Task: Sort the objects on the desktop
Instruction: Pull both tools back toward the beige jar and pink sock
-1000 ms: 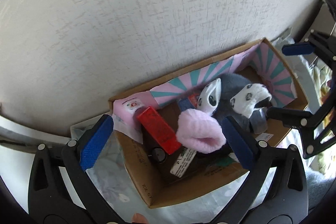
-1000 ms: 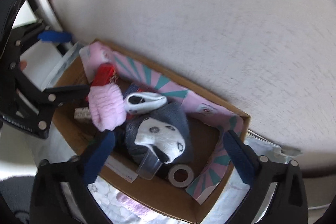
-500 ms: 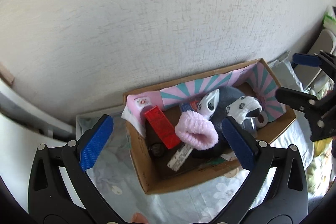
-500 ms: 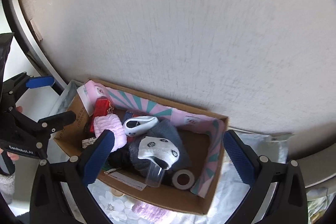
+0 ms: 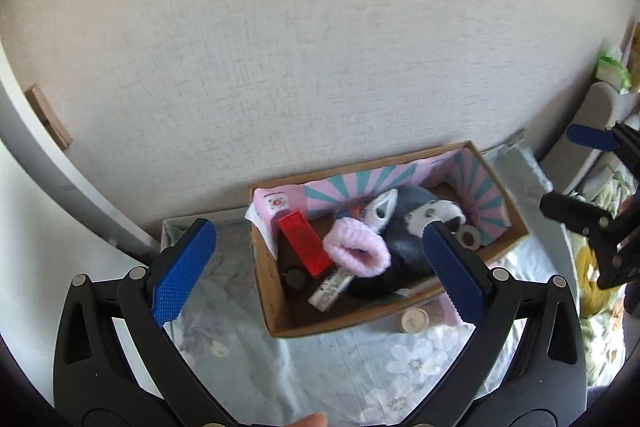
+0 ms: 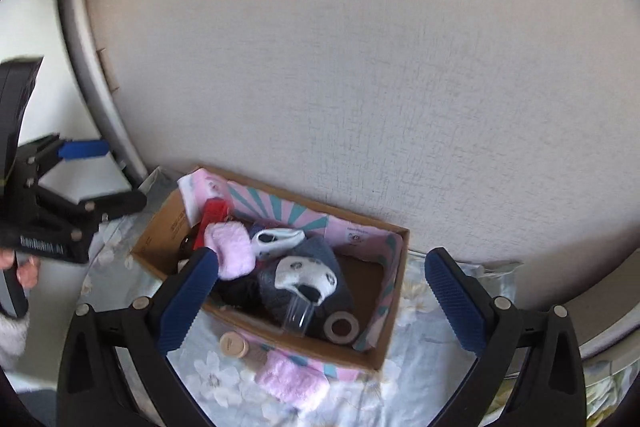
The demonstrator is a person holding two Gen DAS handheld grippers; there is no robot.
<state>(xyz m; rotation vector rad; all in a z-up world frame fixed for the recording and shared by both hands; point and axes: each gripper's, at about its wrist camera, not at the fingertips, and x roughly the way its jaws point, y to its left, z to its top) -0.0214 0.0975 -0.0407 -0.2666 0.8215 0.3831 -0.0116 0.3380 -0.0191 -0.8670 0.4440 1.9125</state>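
Both grippers, left [image 5: 318, 269] and right [image 6: 320, 301], spread wide and empty, frame the filled box [image 5: 280, 311] at lower centre.

- A cardboard box [image 5: 276, 301] sits on a floral cloth [image 5: 360, 367], its far side against a textured wall [image 5: 320, 47], so nothing passes behind it.
- The box top is open, with clear air above.
- Inside, a pink sock [image 5: 356, 253], a red box [image 5: 304, 243] and grey fabric [image 6: 304, 283] crowd the left and middle; bare floor [image 6: 364, 279] shows at the right end.
- A wooden lid [image 6: 233, 344] and pink cloth [image 6: 292, 379] lie against the near wall.
- Open cloth lies nearer the cameras.
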